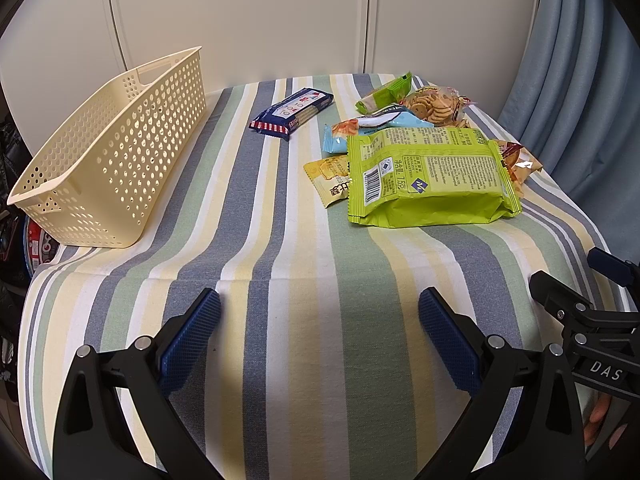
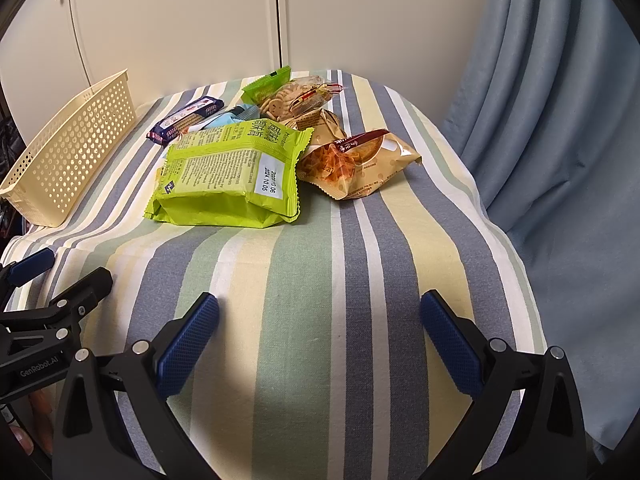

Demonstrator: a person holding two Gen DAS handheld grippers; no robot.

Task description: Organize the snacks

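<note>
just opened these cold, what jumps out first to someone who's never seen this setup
The big lime-green snack bag grabs the eye first, lying at the front of a heap of snack packets right of centre on the striped tablecloth. Next is the cream perforated basket at the table's left edge, apart from the heap. The left gripper and right gripper hover open over the near edge, holding nothing.

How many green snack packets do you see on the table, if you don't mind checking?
2. The large green packet lies nearest, at the front of the pile; the small green packet sits at the back beside the biscuits. Others may be hidden underneath.
</note>
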